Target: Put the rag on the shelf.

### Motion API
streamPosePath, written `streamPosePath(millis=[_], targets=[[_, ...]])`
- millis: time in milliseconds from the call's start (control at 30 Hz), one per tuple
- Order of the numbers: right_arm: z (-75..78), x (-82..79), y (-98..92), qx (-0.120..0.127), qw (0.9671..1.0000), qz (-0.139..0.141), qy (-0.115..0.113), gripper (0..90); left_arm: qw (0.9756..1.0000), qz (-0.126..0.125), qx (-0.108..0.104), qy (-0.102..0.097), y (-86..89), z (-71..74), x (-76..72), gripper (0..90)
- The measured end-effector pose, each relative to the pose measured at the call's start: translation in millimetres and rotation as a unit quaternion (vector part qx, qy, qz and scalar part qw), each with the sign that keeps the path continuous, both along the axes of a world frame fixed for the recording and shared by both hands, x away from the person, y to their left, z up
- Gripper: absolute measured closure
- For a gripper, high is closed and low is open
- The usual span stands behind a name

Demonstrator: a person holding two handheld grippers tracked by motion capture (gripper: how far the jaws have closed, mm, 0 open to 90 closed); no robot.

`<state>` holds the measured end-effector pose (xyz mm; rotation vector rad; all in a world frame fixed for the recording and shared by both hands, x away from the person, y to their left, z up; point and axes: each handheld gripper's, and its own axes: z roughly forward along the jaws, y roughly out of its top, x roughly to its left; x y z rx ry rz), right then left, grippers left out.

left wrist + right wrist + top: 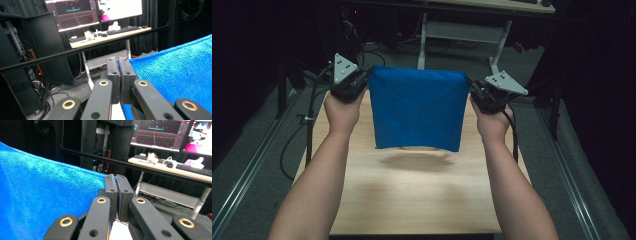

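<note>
A blue towel (417, 107) hangs stretched in the air above the wooden table (412, 200), its lower edge just off the surface. My left gripper (362, 80) is shut on its upper left corner, and my right gripper (476, 90) is shut on its upper right corner. In the left gripper view the jaws (118, 61) pinch the towel's edge, with the blue towel (175, 72) spreading to the right. In the right gripper view the jaws (115, 178) clamp the corner, the towel (45, 200) spreading to the left.
A desk (492, 7) with white legs stands beyond the table. It carries monitors (75, 12) and keyboards (122, 30). A black bar (82, 48) crosses in front of it. Grey floor and rails flank the table on both sides.
</note>
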<state>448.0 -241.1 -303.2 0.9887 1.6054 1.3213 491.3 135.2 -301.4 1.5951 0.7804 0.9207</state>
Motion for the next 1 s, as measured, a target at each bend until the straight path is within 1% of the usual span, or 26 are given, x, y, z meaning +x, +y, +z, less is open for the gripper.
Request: streamPosePath(millis=[67, 133, 200, 233, 267, 300, 367, 467, 500, 567, 667, 767, 800, 833, 867, 933, 1000], targets=[[-0.1, 7.8, -1.2, -0.004, 1.0000, -0.006, 0.005, 89.2, 1.0000, 0.003, 0.007, 0.002, -2.9, -1.4, 5.6, 88.7], [-1.1, 15.1, -1.9, -0.006, 0.9999, -0.010, 0.008, 89.2, 0.9998, 0.007, 0.017, 0.009, -5.8, -4.4, 12.0, 88.6], [-4.4, 23.3, -0.9, -0.019, 0.9996, -0.013, 0.016, 89.2, 0.9994, 0.012, 0.021, 0.023, -7.3, -9.6, 19.3, 88.6], [-6.1, 26.5, -0.7, -0.023, 0.9995, -0.012, 0.019, 89.2, 0.9991, 0.014, 0.023, 0.034, -7.8, -13.9, 24.2, 88.7], [-9.6, 31.5, 0.1, -0.027, 0.9992, -0.014, 0.026, 89.2, 0.9987, 0.015, 0.028, 0.041, -8.2, -16.8, 26.9, 88.6], [-12.0, 34.4, 0.4, -0.030, 0.9990, -0.015, 0.030, 89.2, 0.9979, 0.017, 0.038, 0.050, -9.5, -21.9, 31.1, 88.6], [-18.8, 40.7, 1.6, -0.037, 0.9983, -0.017, 0.042, 89.2, 0.9971, 0.018, 0.044, 0.060, -11.0, -29.0, 35.4, 88.6], [-30.6, 48.4, 1.2, -0.040, 0.9975, -0.020, 0.055, 89.2, 0.9962, 0.017, 0.042, 0.074, -11.4, -40.6, 40.1, 88.6], [-33.4, 49.4, 1.0, -0.039, 0.9973, -0.021, 0.059, 89.2, 0.9958, 0.017, 0.042, 0.080, -11.6, -44.6, 41.4, 88.6], [-40.6, 52.4, 0.6, -0.045, 0.9965, -0.021, 0.068, 89.2, 0.9952, 0.016, 0.040, 0.087, -12.1, -53.1, 42.7, 88.6], [-52.2, 53.6, 0.7, -0.048, 0.9955, -0.024, 0.078, 89.2, 0.9934, 0.013, 0.047, 0.104, -13.1, -67.7, 43.3, 88.6], [-62.7, 53.3, 0.2, -0.054, 0.9944, -0.021, 0.089, 89.2, 0.9919, 0.008, 0.043, 0.119, -12.1, -80.5, 42.9, 88.6], [-65.3, 53.2, -0.1, -0.053, 0.9940, -0.021, 0.093, 89.2, 0.9913, 0.006, 0.045, 0.123, -12.0, -85.1, 42.8, 88.6], [-68.8, 53.2, -0.5, -0.055, 0.9936, -0.019, 0.097, 89.2, 0.9903, 0.004, 0.047, 0.131, -12.1, -91.6, 42.8, 88.6], [-74.2, 53.0, -0.6, -0.057, 0.9927, -0.018, 0.105, 89.2, 0.9892, 0.002, 0.050, 0.138, -12.4, -94.4, 43.3, 88.6], [-80.4, 52.9, -1.2, -0.059, 0.9919, -0.016, 0.111, 89.2, 0.9887, 0.001, 0.054, 0.140, -13.1, -101.3, 42.8, 88.6], [-87.1, 53.0, -2.0, -0.059, 0.9912, -0.015, 0.117, 89.2, 0.9872, -0.002, 0.053, 0.151, -12.6, -109.0, 42.8, 88.6]])
